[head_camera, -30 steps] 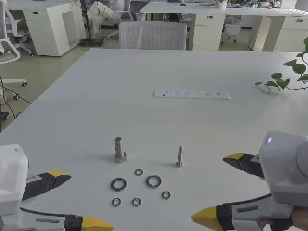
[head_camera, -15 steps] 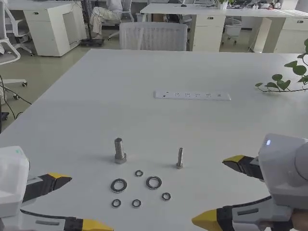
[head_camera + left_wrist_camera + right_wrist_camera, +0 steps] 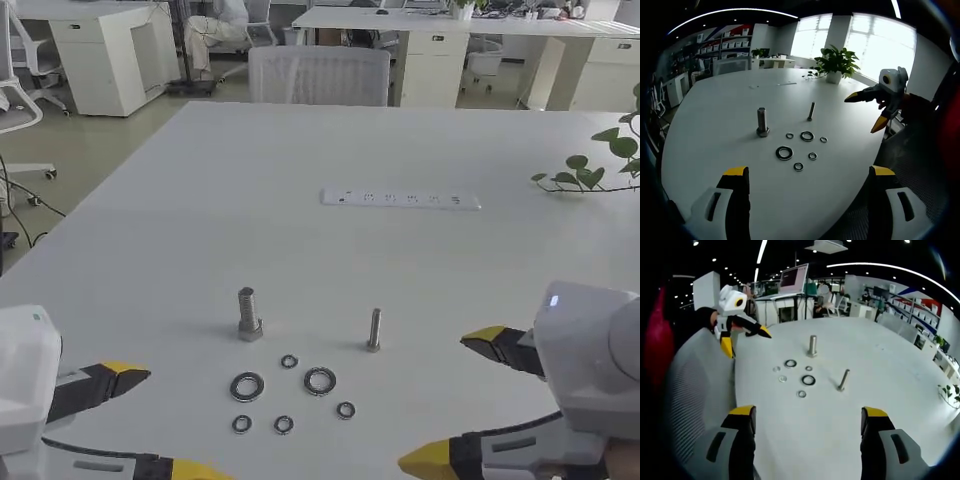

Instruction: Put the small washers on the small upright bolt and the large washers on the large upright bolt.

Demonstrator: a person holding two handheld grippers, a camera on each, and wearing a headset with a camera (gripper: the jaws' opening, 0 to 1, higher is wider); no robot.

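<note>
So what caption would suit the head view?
Open left gripper and right gripper flank six loose washers, large bolt and small bolt upright behind.

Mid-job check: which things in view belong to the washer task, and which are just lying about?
Job:
large bolt
small bolt
two large washers
four small washers

Lying about:
power strip
plant
chair beyond the table
</note>
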